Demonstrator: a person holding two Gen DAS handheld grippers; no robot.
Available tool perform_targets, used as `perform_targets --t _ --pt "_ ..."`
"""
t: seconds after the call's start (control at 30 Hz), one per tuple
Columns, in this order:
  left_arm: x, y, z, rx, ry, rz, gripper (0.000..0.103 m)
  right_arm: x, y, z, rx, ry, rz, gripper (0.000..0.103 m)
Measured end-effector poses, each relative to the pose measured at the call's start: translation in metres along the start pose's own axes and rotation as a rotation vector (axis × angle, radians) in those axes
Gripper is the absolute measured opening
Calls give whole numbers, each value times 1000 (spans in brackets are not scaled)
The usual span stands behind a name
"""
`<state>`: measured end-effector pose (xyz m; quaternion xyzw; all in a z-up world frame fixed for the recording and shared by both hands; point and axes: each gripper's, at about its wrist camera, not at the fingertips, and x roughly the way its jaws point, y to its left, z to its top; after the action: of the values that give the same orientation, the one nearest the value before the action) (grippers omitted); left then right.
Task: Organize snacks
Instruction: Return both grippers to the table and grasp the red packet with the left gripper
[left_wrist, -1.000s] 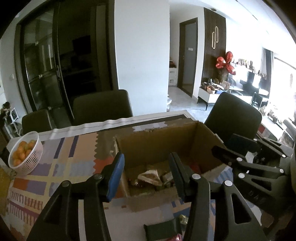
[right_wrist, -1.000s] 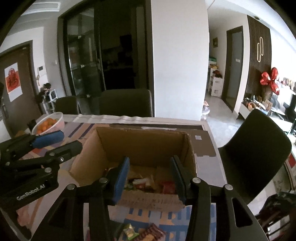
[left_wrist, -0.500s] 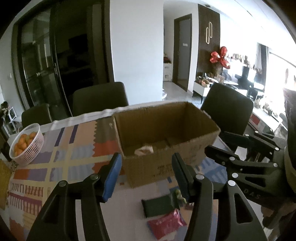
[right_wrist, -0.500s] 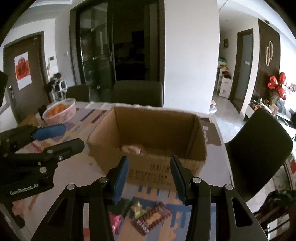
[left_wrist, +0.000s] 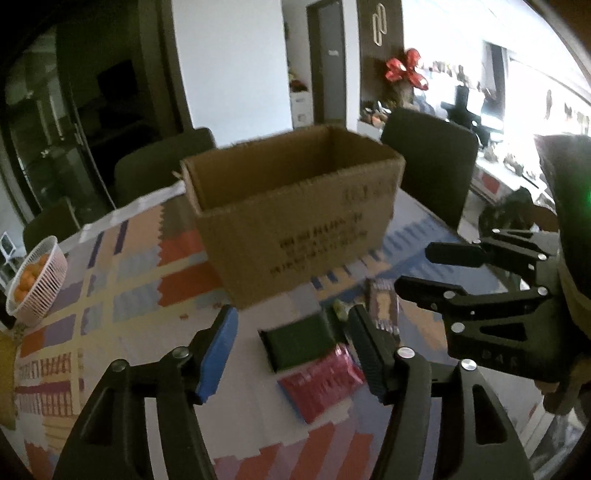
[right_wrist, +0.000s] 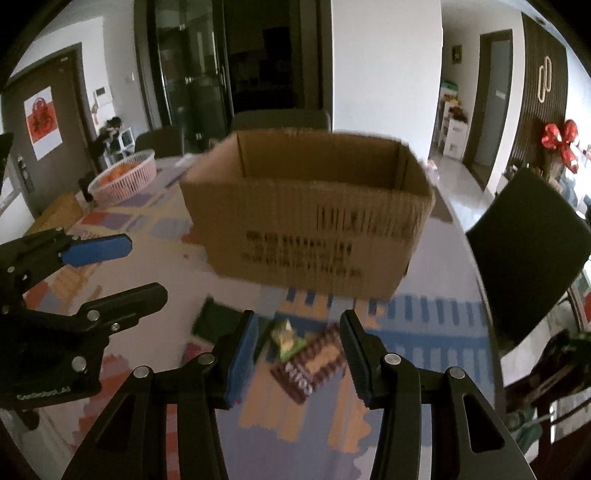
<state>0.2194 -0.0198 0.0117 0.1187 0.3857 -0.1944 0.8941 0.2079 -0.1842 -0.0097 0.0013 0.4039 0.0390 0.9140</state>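
Observation:
An open cardboard box (left_wrist: 295, 206) (right_wrist: 310, 210) stands on the patterned table mat. In front of it lie loose snacks: a dark green packet (left_wrist: 299, 341) (right_wrist: 218, 321), a red packet (left_wrist: 321, 384), a brown chocolate bar (right_wrist: 314, 363) (left_wrist: 384, 306) and a small yellow-green sweet (right_wrist: 286, 338). My left gripper (left_wrist: 291, 350) (right_wrist: 144, 269) hovers above the green packet; its jaws are opening and grip nothing. My right gripper (right_wrist: 297, 354) (left_wrist: 412, 269) hangs open above the sweet and the brown bar, holding nothing. From this low angle the box's inside is hidden.
A pink basket of oranges (left_wrist: 37, 280) (right_wrist: 125, 179) sits at the table's far left. Dark chairs (right_wrist: 528, 254) (left_wrist: 432, 162) stand around the table, whose edge curves close on the right. A person's dark glove (left_wrist: 569, 258) holds the right gripper.
Both grippers dropped and drew back from above the box to the table in front of it. The box's contents went out of sight and the loose snacks came into view. The left jaws widened.

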Motion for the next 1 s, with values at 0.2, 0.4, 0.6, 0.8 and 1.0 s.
perform_targets --t 0.2,0.4,0.6,0.8,1.0 --pt "14 -14 -21 78 69 -31 65 11 4 -22 -13 60 -1 47" --pt "35 -21 -38 146 156 -73 67 21 10 -37 -31 108 -6 47" --pt "58 -25 -49 191 238 -110 70 35 13 -47 -44 161 -6 47" --pt "78 -24 -53 204 288 -119 71 46 12 -55 -43 200 -10 47" --pt "88 -24 -49 214 299 -139 71 50 9 -57 -34 217 -23 47"
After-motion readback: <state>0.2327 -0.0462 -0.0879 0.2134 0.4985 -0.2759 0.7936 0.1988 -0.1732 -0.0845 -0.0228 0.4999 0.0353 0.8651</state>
